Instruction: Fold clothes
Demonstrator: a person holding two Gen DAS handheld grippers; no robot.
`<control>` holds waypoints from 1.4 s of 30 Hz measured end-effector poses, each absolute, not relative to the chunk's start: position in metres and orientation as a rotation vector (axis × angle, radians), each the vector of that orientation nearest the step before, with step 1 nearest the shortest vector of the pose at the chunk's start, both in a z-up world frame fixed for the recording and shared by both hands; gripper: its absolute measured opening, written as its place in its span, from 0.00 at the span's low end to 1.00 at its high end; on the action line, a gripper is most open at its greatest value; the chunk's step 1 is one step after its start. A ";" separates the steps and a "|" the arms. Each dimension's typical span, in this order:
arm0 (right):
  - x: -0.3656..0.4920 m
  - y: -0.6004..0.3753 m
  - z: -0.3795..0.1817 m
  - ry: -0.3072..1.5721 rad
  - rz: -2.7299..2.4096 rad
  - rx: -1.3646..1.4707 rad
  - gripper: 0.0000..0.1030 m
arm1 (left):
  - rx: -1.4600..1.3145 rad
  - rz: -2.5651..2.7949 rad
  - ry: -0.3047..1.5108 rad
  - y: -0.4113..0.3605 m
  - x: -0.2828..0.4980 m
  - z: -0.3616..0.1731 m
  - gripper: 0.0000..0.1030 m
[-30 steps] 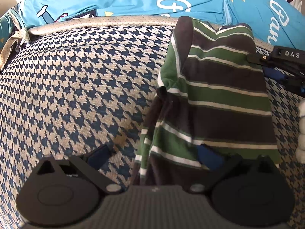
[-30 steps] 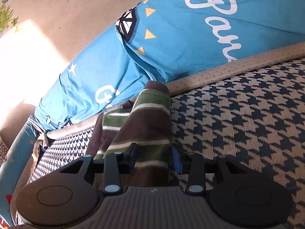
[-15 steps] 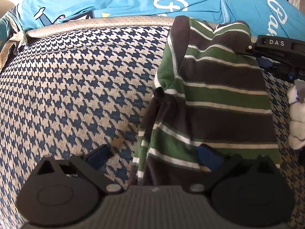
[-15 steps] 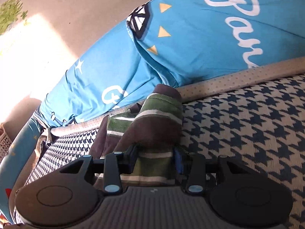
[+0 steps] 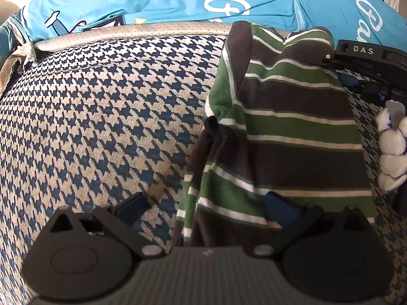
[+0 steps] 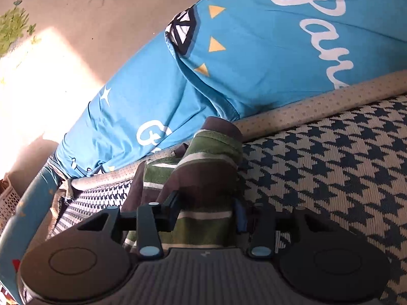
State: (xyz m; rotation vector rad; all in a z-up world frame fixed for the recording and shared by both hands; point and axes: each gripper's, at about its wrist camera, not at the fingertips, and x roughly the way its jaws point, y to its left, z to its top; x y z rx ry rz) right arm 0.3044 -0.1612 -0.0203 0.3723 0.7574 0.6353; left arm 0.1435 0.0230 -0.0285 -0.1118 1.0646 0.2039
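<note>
Sunlight splashes a bright patch on the tan floor (image 6: 84,25) beside the houndstooth mat (image 5: 101,117) (blue sheet (image 6: 267,58) bunched along its edge).

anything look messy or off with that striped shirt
Yes: the striped shirt is folded unevenly. Its left edge bunches into a twisted ridge instead of lying flat on the houndstooth cover.

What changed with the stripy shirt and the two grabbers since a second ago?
The right gripper has just been opening its jaws a little around the folded striped shirt, which sits between them. In the left view it slid further in over the shirt's far edge. The left gripper stayed wide open and still, one finger resting on the shirt. The shirt lay unmoved on the houndstooth cushion.
</note>
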 end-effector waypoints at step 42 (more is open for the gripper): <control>0.264 -0.237 0.030 0.655 0.198 0.256 0.11 | -0.029 0.012 1.068 -0.016 0.149 -0.026 1.00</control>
